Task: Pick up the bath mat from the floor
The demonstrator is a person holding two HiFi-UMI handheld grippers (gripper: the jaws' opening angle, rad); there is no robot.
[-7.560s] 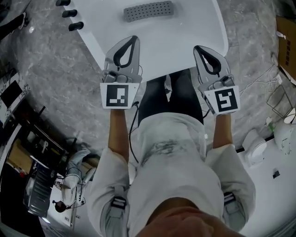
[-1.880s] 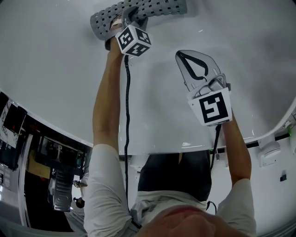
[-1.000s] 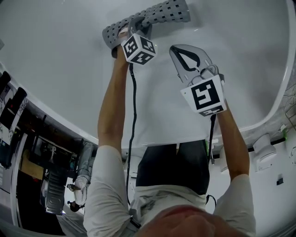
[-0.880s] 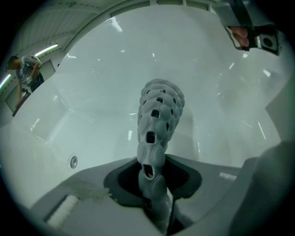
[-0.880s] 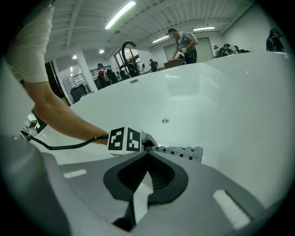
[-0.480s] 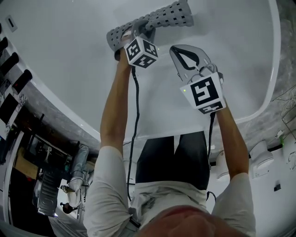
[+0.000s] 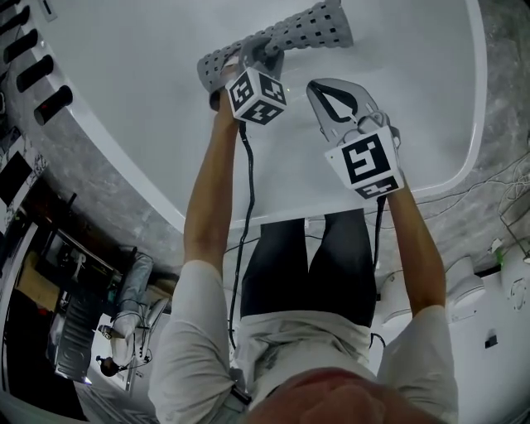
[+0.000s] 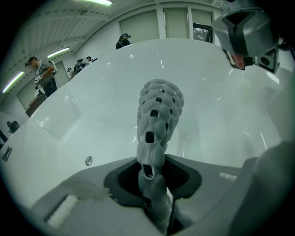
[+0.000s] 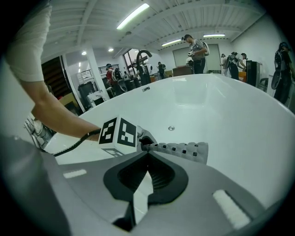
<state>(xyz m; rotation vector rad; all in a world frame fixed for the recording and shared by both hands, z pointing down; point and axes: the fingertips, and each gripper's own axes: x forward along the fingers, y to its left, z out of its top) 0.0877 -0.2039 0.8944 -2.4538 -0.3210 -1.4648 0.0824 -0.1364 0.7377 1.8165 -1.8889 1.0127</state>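
Observation:
The grey perforated bath mat (image 7: 317, 25) hangs over the white bathtub (image 7: 149, 108), lifted at one end. My left gripper (image 7: 253, 55) is shut on that end, and in the left gripper view the mat (image 8: 159, 113) stands up folded out of the left gripper (image 8: 154, 184). My right gripper (image 7: 320, 86) hovers just right of the left one, shut with nothing in it. In the right gripper view the right gripper (image 9: 148, 151) has its tips together just short of the mat (image 9: 184, 150), next to the left gripper's marker cube (image 9: 119, 132).
Black knobs (image 7: 51, 103) sit on the tub's rim at the upper left. Grey marble floor (image 7: 108, 203) surrounds the tub, with cables (image 7: 489, 186) at the right. A round metal fitting (image 9: 171, 128) is set in the tub wall. People stand in the hall behind.
The view has drawn back from the tub, so its near rim and the floor show more. The left gripper keeps hold of the mat, and the right gripper stays beside it.

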